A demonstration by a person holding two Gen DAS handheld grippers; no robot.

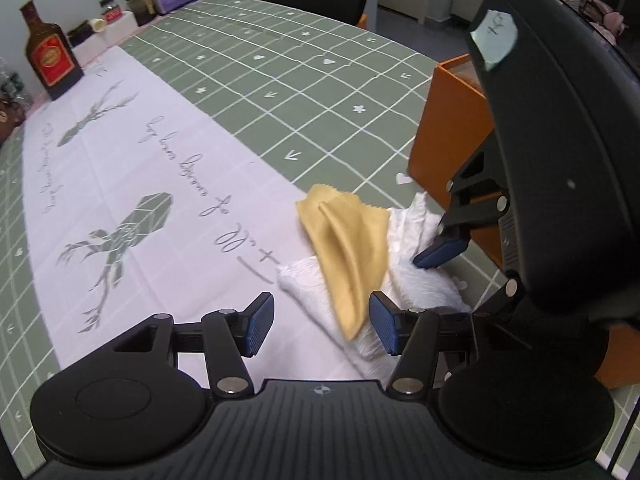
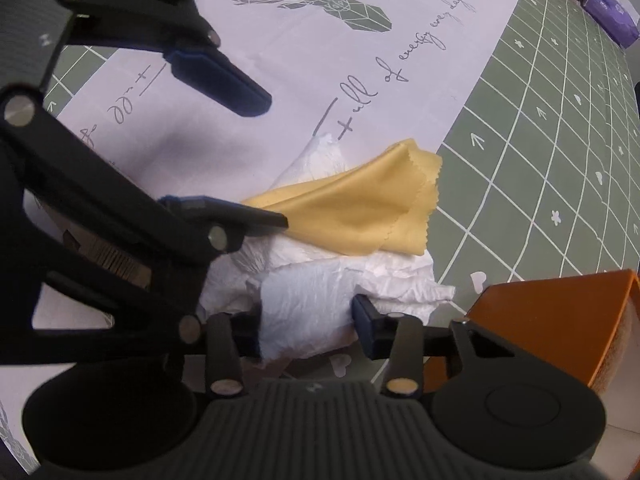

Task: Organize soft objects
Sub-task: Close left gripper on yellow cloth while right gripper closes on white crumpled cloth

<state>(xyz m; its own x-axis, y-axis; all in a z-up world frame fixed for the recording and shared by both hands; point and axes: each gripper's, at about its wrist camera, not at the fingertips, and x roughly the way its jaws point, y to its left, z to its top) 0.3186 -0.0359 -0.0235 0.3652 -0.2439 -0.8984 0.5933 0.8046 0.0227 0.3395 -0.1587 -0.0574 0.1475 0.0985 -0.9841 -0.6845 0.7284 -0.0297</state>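
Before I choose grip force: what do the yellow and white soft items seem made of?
Yellow cloth: likely smooth microfiber or similar fine fabric, faint sheen, zigzag-cut edge. White item: probably tissue or thin paper towel, matte, finely crinkled. The orange bin beside them looks like rigid matte plastic.

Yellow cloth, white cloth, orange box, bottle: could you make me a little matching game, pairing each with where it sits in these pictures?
Things:
1. yellow cloth
2. white cloth
3. orange box
4. bottle

Places:
A. standing at the far edge of the table, by the wall
B. draped on top of another cloth
C. crumpled on the table, between the pads of the right hand-held gripper
D. on the green part of the tablecloth, just beside the cloth pile

Pairs: 1-B, 2-C, 3-D, 4-A
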